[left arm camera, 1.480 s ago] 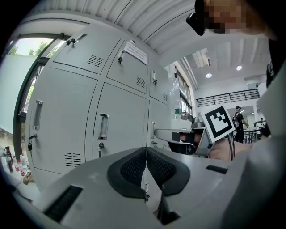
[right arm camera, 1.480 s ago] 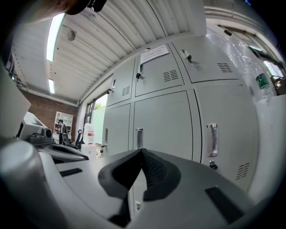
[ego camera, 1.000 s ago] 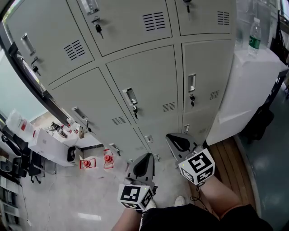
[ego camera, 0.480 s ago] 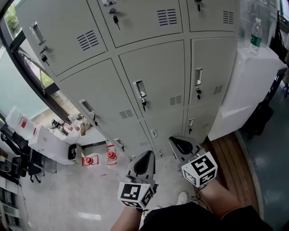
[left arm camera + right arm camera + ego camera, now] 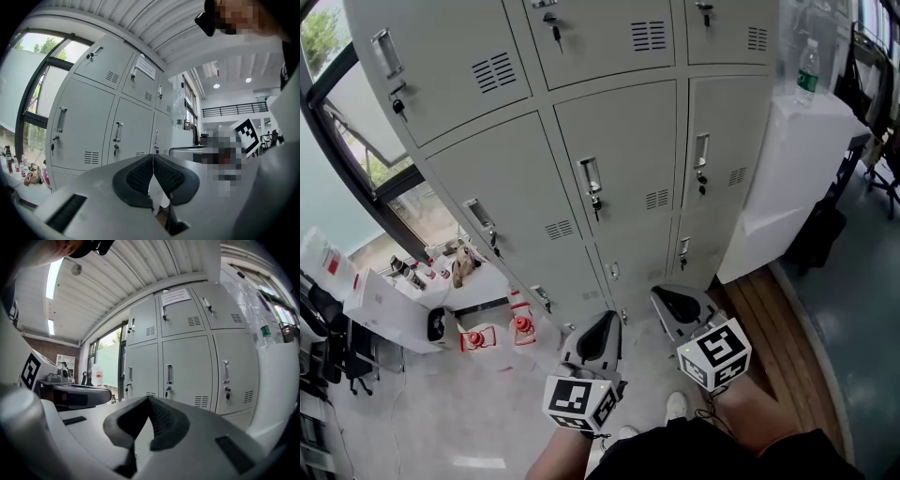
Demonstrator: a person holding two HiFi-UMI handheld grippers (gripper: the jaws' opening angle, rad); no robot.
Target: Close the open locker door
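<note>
grey vented metal lockers [image 5: 623, 141] have shifted upward

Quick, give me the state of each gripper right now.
Left gripper: closed, jaws together, holding nothing.
Right gripper: closed, jaws together, holding nothing.

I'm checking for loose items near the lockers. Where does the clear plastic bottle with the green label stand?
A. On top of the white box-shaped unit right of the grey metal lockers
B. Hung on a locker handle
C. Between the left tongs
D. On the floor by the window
A: the clear plastic bottle with the green label stands upright on top of the white box-shaped unit, just right of the grey metal lockers in the head view.
</note>
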